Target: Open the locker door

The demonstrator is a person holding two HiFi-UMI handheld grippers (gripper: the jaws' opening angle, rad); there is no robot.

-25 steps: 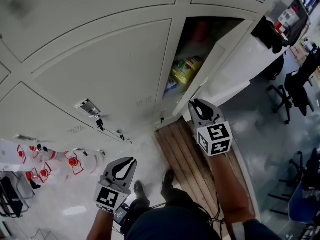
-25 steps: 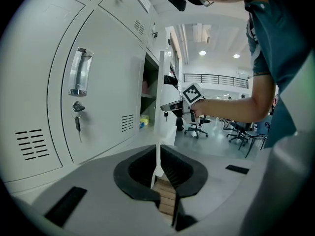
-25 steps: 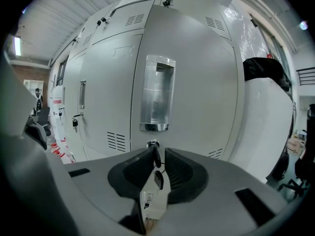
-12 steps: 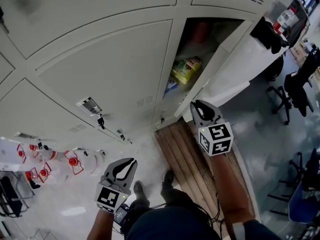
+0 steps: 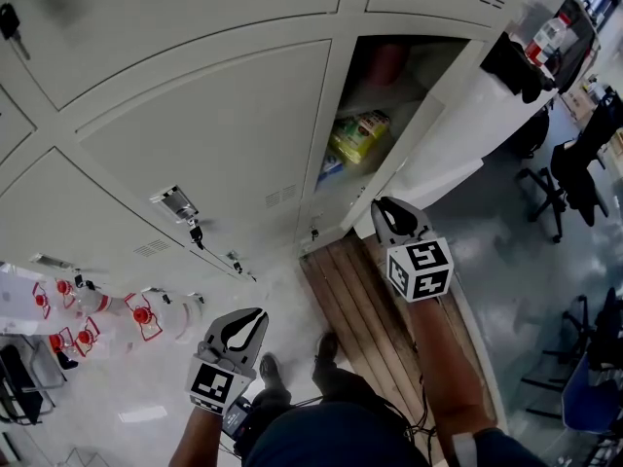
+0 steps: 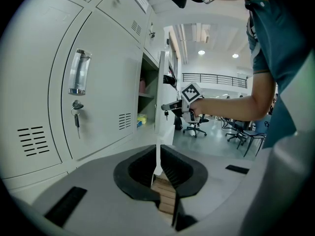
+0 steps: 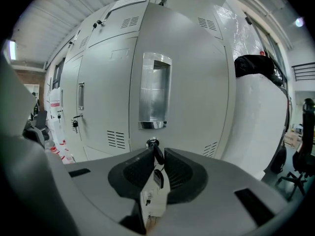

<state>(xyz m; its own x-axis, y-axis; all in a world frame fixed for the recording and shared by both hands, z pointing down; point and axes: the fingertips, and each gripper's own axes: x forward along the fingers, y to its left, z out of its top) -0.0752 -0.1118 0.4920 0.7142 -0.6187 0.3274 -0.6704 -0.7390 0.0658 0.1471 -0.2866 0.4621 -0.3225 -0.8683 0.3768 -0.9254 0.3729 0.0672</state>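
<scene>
Hardly anything is changing since the earlier frame: the locker door (image 5: 443,134) is standing ajar at the head view's upper right, and my right gripper (image 5: 387,205) is clamping the key (image 7: 157,153) in its lock. I am judging myself mid-pull; the next move is calling for a wider outward swing. My left gripper (image 5: 250,315) is idling at lower left, jaws together, empty.

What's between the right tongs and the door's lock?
Only the key: the right gripper view shows it seated in the lock, its black head clamped in the right tongs.

A wooden bench (image 5: 346,305) stands on grey floor (image 5: 506,261) near black office chairs (image 5: 569,178).
</scene>
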